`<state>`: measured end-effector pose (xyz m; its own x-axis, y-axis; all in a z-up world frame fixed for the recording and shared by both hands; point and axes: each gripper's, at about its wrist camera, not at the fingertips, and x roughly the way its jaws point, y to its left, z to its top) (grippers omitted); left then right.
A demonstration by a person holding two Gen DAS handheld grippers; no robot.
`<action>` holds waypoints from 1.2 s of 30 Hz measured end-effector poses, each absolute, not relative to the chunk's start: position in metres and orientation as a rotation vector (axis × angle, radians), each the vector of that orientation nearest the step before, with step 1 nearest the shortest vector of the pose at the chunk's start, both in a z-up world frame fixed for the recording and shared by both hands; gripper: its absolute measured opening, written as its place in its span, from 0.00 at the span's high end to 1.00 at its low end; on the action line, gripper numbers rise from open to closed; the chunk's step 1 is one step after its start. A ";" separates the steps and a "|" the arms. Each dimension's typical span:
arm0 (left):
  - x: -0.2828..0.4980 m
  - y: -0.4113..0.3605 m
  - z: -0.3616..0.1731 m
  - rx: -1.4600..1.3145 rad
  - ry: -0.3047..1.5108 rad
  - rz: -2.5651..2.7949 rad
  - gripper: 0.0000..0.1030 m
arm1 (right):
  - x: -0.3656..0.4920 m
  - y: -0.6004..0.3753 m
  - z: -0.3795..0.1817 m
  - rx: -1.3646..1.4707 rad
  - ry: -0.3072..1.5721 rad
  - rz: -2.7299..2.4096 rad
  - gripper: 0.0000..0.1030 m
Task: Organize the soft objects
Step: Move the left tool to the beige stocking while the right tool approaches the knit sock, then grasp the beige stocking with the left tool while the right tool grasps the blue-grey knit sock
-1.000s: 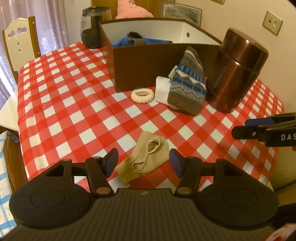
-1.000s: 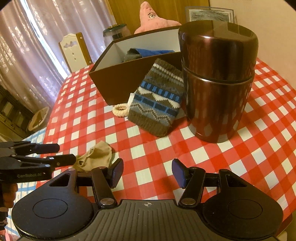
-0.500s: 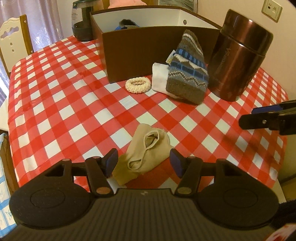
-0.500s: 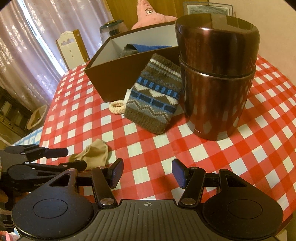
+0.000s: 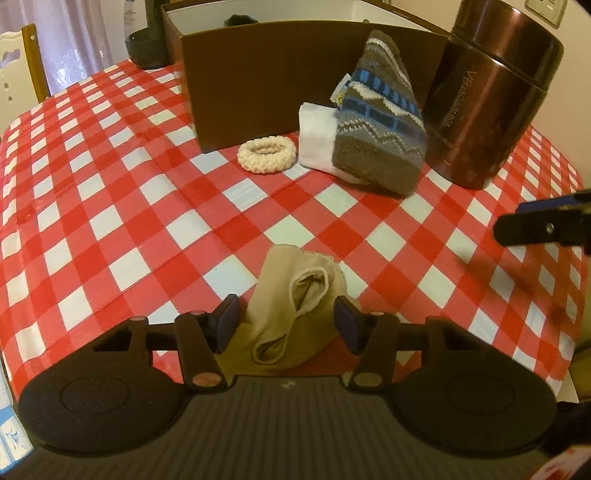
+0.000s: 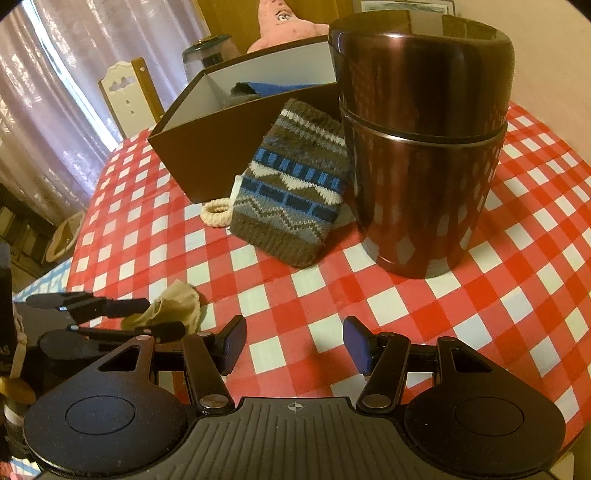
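A beige sock (image 5: 291,306) lies crumpled on the red-and-white checked tablecloth (image 5: 110,192) near the front edge. My left gripper (image 5: 288,323) is low over it with a pad on each side; its jaws are closing and the pads are just reaching the fabric. The right wrist view shows the same gripper (image 6: 164,315) straddling the sock (image 6: 177,302). My right gripper (image 6: 295,343) hovers open over bare cloth with nothing between its fingers. A knit patterned sock (image 5: 380,122), a white folded cloth (image 5: 317,133) and a cream scrunchie (image 5: 266,153) lie by the brown box (image 5: 258,81).
A tall brown canister (image 6: 421,147) stands right of the knit sock. The box holds blue and grey fabric (image 6: 273,86). A dark jar (image 5: 144,37) and a pink plush (image 6: 280,26) are behind it. A white chair (image 6: 129,92) stands at the far left edge.
My left gripper has come down and forward onto the beige sock, and its jaws have narrowed around it. The right gripper has stayed in place, still open.
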<state>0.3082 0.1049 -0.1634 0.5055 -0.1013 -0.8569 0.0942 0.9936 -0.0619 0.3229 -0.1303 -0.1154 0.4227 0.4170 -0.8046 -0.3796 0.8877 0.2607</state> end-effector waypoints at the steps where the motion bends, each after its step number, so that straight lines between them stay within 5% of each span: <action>1: 0.307 0.104 -0.164 -0.007 1.028 -0.120 0.63 | 0.324 -0.130 -0.116 0.042 1.015 0.498 0.44; 3: 0.306 0.104 -0.164 -0.008 1.009 -0.135 0.81 | 0.327 -0.127 -0.116 0.044 1.004 0.500 0.44; 6: 0.306 0.107 -0.160 -0.019 0.995 -0.133 0.95 | 0.332 -0.120 -0.114 0.040 0.979 0.506 0.44; 36: 0.338 0.164 -0.129 -0.157 0.896 0.092 0.95 | 0.414 -0.028 -0.112 -0.020 0.781 0.254 0.45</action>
<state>0.3380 0.1639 -0.1290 0.6219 0.0139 -0.7829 -0.1450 0.9846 -0.0977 0.4143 -0.0281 -0.1116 0.6814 0.2187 -0.6985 -0.2336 0.9694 0.0757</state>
